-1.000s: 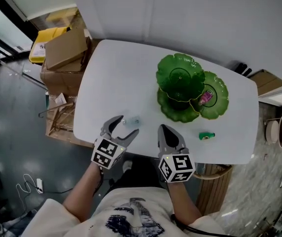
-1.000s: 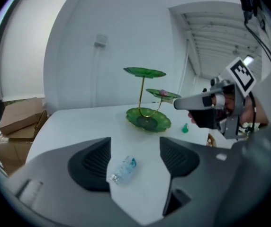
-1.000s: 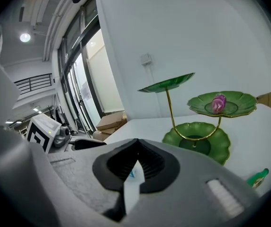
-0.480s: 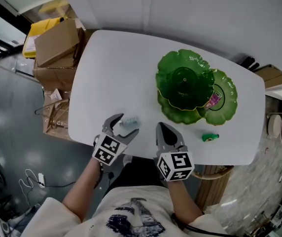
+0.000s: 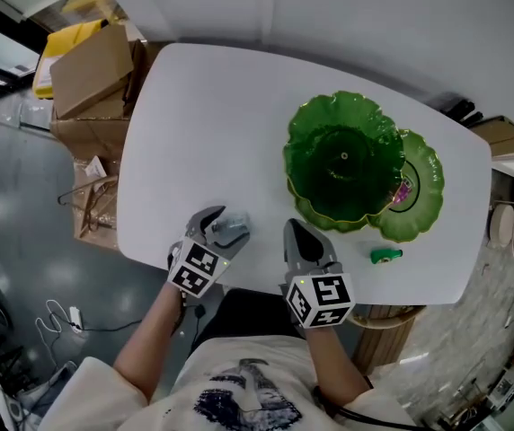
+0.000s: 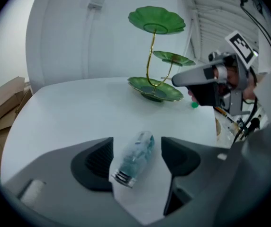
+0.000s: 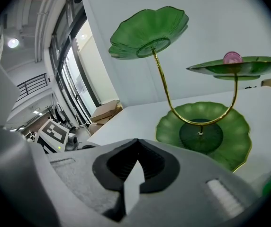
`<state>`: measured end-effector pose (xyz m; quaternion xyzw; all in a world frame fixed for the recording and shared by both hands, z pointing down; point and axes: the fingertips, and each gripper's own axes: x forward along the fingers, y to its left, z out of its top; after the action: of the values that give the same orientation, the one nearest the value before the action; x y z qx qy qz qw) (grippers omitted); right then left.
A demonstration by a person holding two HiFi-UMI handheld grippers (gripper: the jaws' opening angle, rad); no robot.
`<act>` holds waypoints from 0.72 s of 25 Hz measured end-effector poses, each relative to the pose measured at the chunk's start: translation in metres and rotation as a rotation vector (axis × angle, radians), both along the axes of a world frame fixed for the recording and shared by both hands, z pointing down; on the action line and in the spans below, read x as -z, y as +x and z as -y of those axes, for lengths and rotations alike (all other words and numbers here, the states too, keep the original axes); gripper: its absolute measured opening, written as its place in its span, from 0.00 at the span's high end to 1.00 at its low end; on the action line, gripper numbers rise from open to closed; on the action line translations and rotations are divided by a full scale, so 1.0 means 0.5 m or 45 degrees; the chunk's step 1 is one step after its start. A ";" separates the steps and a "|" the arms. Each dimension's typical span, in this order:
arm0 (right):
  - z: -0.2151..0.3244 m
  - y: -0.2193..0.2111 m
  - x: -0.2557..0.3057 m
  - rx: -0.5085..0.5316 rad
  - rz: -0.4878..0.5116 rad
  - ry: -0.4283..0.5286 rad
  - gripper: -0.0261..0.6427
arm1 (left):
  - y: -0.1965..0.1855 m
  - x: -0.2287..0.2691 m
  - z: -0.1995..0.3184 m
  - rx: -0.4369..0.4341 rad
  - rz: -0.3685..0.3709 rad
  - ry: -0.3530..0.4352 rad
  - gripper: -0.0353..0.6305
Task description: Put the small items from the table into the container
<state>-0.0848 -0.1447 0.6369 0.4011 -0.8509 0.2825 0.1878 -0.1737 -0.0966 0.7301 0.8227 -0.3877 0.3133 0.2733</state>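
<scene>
Right gripper closed, empty — green tiered stand ahead, pink item aboard

Table: one. Green tiered stand: one, three leaf dishes. Small items: three. One clear bulb, front edge; one green piece, right edge; one pink piece, on stand. Grippers: two, left gripper, right gripper.

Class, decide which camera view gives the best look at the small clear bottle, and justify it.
The left gripper view: the small clear bottle lies on its side, whole and close, between the open jaws of the left gripper. The head view shows it small, partly hidden by that gripper. The right gripper view misses it.
</scene>
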 end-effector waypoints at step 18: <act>0.015 -0.002 -0.018 0.009 0.004 -0.028 0.96 | 0.003 -0.049 -0.015 -0.013 0.053 -0.046 0.56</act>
<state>-0.0859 -0.1524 0.6458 0.3957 -0.8494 0.2918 0.1920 -0.1724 -0.0889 0.7544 0.8128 -0.3835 0.3386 0.2786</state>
